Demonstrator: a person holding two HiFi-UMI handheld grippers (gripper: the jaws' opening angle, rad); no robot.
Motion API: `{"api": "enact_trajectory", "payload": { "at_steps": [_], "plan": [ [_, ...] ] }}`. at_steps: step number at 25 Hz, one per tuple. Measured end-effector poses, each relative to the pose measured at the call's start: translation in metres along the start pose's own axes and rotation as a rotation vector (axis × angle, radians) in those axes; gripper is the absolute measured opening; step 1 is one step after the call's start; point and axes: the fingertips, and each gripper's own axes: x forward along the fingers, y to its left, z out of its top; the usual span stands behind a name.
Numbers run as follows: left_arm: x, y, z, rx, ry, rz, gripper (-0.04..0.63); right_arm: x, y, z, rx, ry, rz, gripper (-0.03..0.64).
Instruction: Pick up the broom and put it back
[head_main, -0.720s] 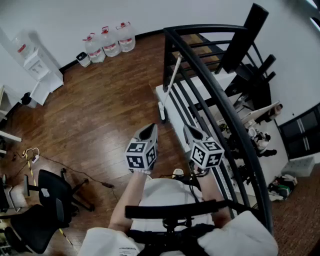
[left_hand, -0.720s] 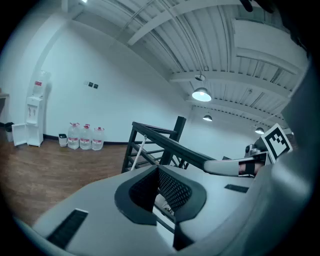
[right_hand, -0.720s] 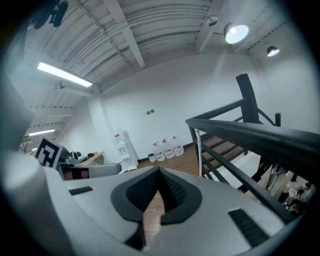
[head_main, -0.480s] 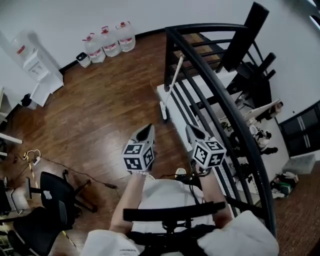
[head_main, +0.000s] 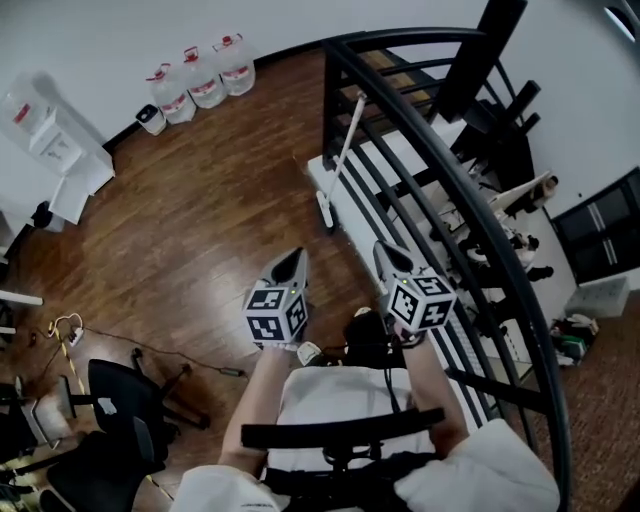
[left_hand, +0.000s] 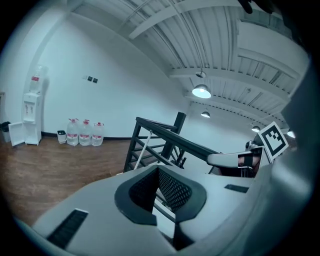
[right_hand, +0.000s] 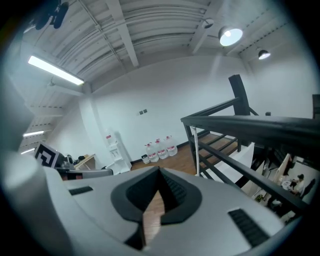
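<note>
The broom (head_main: 339, 163) has a long white handle and leans against the black stair railing (head_main: 452, 205), its head on the wooden floor by the railing's foot. It stands well ahead of both grippers. My left gripper (head_main: 293, 262) and right gripper (head_main: 388, 258) are held side by side in front of the body, both shut with nothing in them. In the left gripper view the left gripper (left_hand: 158, 169) points toward the broom handle (left_hand: 143, 149). The right gripper (right_hand: 160, 171) also faces the railing, with the white broom handle (right_hand: 195, 150) beyond it.
Three water bottles (head_main: 192, 80) and a white water dispenser (head_main: 45, 140) stand by the far wall. A black office chair (head_main: 125, 400) and a cable (head_main: 150, 350) are at lower left. Beyond the railing the floor drops to a lower level (head_main: 520, 250).
The head view has shifted slightly, so the bottles sit further up and left. Both grippers stay side by side and shut. The broom has not moved from the railing.
</note>
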Motion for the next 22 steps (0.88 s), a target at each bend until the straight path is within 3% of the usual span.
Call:
{"api": "enact_trajectory", "payload": {
  "at_steps": [8,22],
  "plan": [
    [0.054,0.023,0.035,0.014,0.0,0.013,0.0,0.042,-0.047,0.012,0.071,-0.009,-0.045,0.017],
    [0.241,0.027,0.096,0.044,0.083,-0.049,0.0,0.182,-0.124,0.101,0.091,0.025,0.022,0.017]
  ]
}}
